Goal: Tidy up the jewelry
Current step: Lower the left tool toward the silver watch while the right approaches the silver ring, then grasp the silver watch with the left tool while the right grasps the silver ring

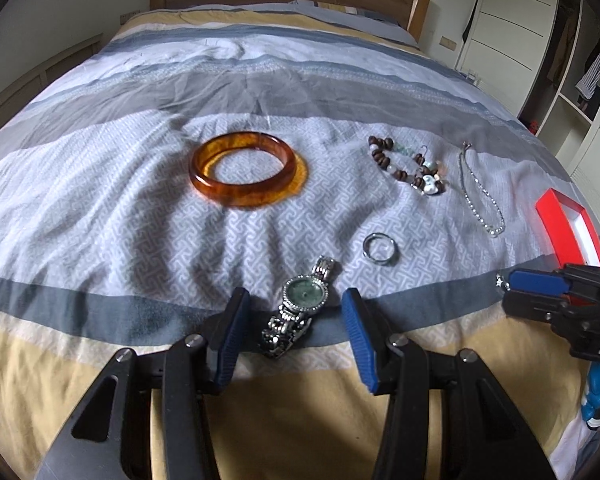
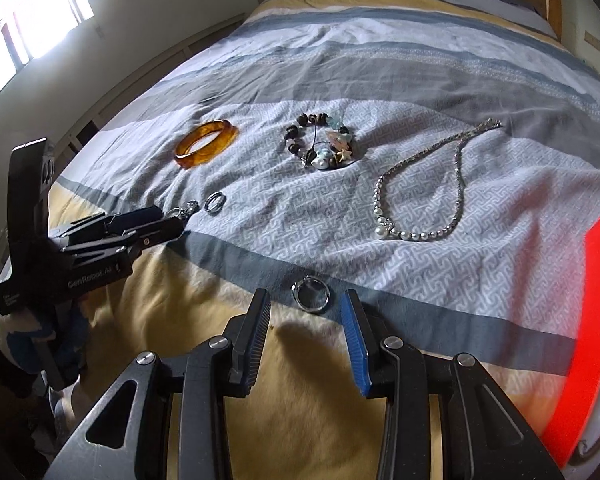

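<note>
1. Left wrist view: the watch (image 1: 300, 312) lies on the bedspread (image 1: 100, 184) between the parted, untouching fingers of the left gripper (image 1: 296, 320), which tilts downward.
2. Right wrist view: a ring (image 2: 312, 294) lies just ahead of the open right gripper (image 2: 305, 312), also angled down.

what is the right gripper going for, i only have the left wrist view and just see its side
Observer: The right gripper is open. A small silver ring lies on the bedspread at its fingertips, untouched.
Operator: same one i see here
Observer: No, the plain ring by the watch is a second one.
Operator: anything else i miss
Observer: The necklace carries large pearls at its near end.
</note>
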{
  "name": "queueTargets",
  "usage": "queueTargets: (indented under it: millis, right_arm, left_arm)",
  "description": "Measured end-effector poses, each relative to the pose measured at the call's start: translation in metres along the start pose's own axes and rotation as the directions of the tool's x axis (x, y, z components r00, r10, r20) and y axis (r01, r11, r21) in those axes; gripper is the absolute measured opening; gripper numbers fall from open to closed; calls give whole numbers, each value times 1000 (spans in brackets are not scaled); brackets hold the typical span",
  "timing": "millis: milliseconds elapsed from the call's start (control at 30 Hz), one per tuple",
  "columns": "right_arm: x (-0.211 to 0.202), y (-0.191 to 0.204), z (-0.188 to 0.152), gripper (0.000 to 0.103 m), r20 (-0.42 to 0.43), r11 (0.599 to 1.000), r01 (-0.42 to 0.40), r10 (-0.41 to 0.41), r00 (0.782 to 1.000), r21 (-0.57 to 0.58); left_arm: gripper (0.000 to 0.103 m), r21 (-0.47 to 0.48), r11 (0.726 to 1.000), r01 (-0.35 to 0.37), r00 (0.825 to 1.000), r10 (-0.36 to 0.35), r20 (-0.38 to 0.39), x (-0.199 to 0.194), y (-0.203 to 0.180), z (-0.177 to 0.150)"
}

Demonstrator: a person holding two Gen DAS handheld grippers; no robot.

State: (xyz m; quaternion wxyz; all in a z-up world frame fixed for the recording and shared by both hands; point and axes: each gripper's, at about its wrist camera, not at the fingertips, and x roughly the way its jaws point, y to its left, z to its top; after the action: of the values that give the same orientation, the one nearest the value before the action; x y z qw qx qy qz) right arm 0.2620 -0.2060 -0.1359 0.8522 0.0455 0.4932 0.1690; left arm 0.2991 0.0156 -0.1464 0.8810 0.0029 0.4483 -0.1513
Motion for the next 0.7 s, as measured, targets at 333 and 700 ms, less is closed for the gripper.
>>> queueTargets:
  millis: [333,700]
  right_arm:
    - [14,-2,-2,37,2,1000,3,-3,1000,11]
    - [11,-4,-5,20,23,1000,6,-7,1000,18]
  left_arm:
    - [43,15,1000,14,1000,-14,-3,9,-1,1]
    - [22,35,999,-33,999,32,8,4,-3,2]
